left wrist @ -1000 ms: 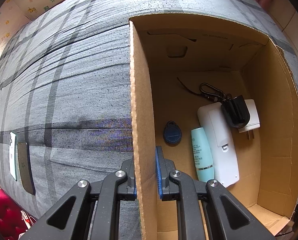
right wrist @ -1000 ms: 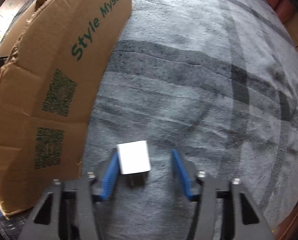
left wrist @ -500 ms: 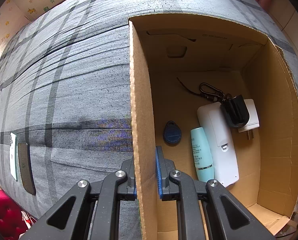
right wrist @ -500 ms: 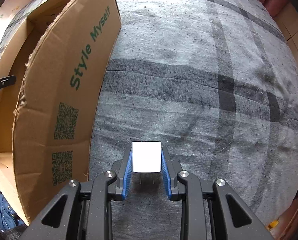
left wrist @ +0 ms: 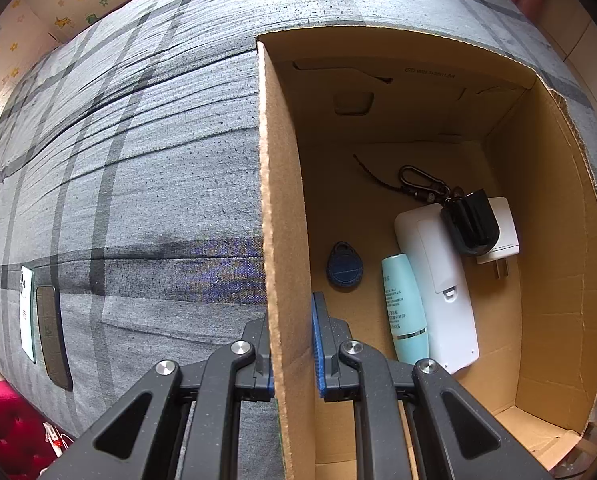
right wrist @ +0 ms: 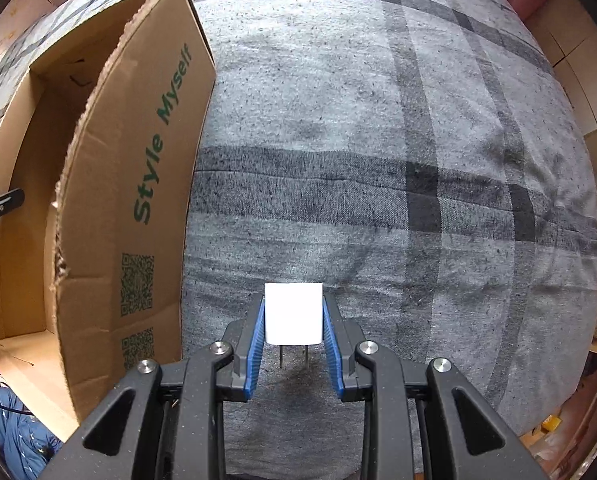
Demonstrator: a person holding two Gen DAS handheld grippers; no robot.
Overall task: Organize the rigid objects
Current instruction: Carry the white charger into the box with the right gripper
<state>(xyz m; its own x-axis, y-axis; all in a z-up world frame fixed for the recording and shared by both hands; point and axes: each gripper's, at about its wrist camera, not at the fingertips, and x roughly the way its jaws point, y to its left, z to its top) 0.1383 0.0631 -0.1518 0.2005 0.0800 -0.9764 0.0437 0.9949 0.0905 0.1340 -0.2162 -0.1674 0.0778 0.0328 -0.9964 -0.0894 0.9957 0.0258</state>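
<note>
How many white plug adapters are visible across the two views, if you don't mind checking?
2. One white plug adapter is clamped in the right gripper; another lies in the cardboard box, partly under a black fob. Others may be hidden.

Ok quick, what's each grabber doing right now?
Left gripper: shut on the cardboard box wall.
Right gripper: shut on the white charger plug, prongs pointing back.

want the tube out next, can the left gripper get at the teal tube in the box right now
Probably not as it stands: the left gripper is clamped on the cardboard box wall. The teal tube lies uncovered on the box floor beside the white remote, so letting go would free the way.
</note>
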